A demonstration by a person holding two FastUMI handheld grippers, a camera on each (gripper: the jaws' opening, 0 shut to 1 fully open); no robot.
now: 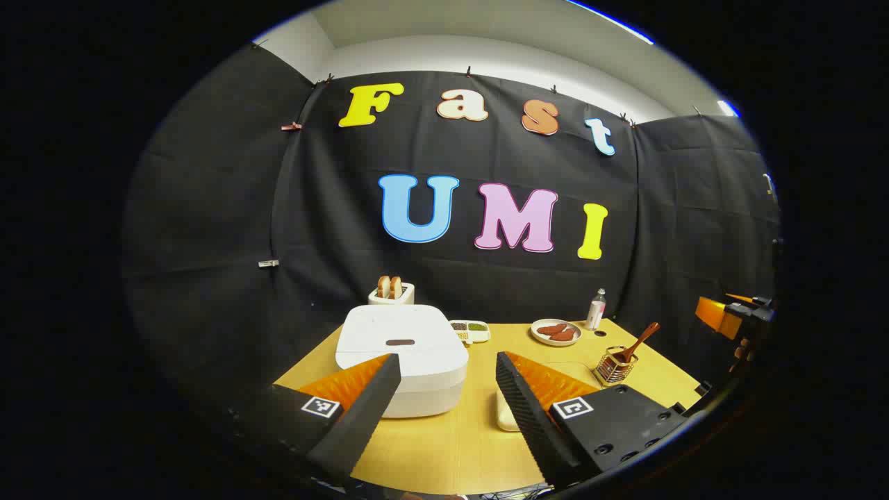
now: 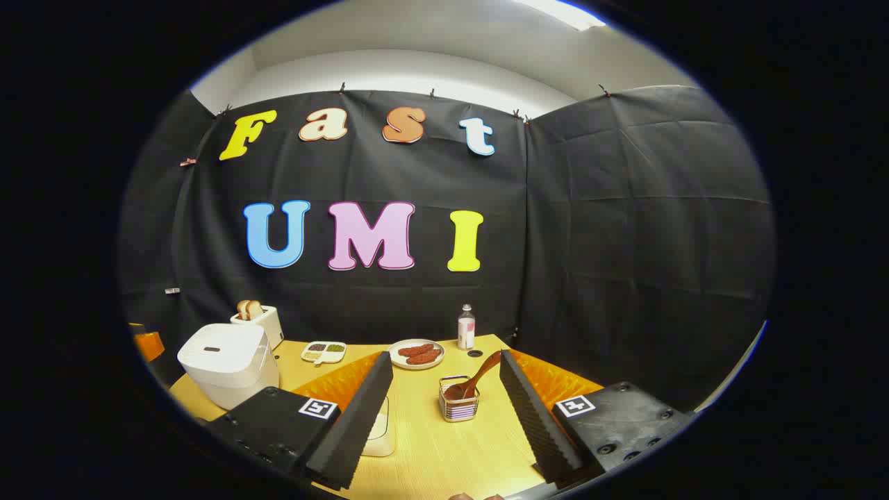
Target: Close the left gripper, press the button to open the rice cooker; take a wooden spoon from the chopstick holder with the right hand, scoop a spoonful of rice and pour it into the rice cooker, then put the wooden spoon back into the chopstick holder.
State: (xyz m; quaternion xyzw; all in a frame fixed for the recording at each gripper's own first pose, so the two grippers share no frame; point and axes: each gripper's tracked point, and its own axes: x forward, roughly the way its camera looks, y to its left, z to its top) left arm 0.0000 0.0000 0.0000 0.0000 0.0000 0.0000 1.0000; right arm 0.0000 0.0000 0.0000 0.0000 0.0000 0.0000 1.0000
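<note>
On the left side of the yellow table point(image 1: 444, 444) sits the white rice cooker point(image 1: 401, 354). Its lid is down flat, and the dark button point(image 1: 400, 342) on top has nothing touching it. Behind the cooker stands a white toaster point(image 1: 391, 292) with two slices of bread poking up.

Your left gripper point(image 1: 448, 364) hangs above the near edge of the table. Its two fingers are spread wide apart and they hold nothing. The left finger sits in front of the cooker's near corner. You cannot tell if it touches the cooker.

Next to the cooker, farther back, is a small white dish point(image 1: 470, 330) with little piles of grains. Then comes a round plate point(image 1: 555, 332) with brown food on it. A small bottle point(image 1: 596, 309) stands by the wall just past the plate.

Near your left gripper's right finger a cream-coloured container point(image 1: 505, 413) peeks out. You cannot see what is inside it.

On the right side stands the wire chopstick holder point(image 2: 458, 399). The wooden spoon point(image 2: 476, 378) rests in it, and its handle leans up and to the right.

Your right gripper point(image 2: 446, 364) also has its fingers wide apart and holds nothing. In the right gripper view the holder and spoon sit between the two fingers, farther off on the table, not touching them.
</note>
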